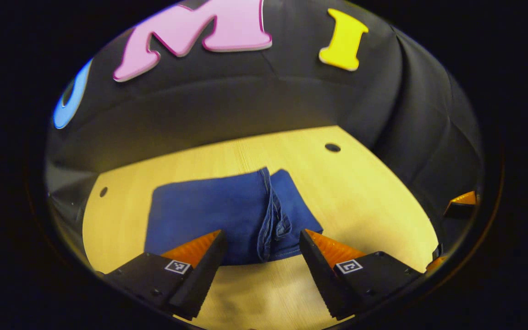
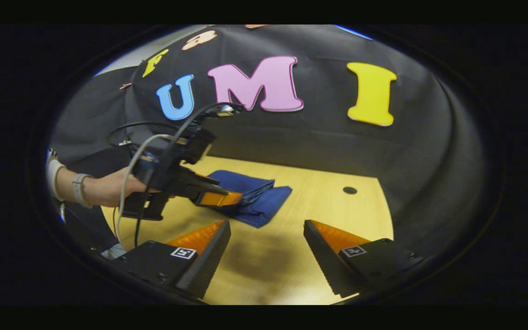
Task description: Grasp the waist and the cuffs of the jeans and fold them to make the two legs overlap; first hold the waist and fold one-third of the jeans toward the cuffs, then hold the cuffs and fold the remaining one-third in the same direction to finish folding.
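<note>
- Sitting folded on the wooden counter (image 1: 360, 201), the jeans (image 1: 209, 215) make a compact blue bundle just ahead of the left tongs (image 1: 261, 243), a bit above the gap between the two fingers.
- Left tongs are spread wide apart, nothing between them, fingers not touching the denim as far as I can tell; the near edge of the bundle lies right by the fingertips.
- In the left gripper view a seam with bunched fabric runs down the bundle, with a smaller flap poking out on the right side of it.
- Right tongs (image 2: 266, 229) are also wide apart and holding nothing, hovering over bare counter (image 2: 337, 211), with the jeans (image 2: 259, 201) well ahead and a bit left of them.
- From the right gripper view you can see the left tongs (image 2: 220, 198) farther off, held by a hand (image 2: 112, 188) with a wristband, cables looping off the back.
- Those far tongs sit right at the near-left edge of the bundle; can't tell from here if they touch it.
- A small dark hole (image 2: 349, 189) in the counter sits beyond the right tongs, to the right of the jeans.
</note>
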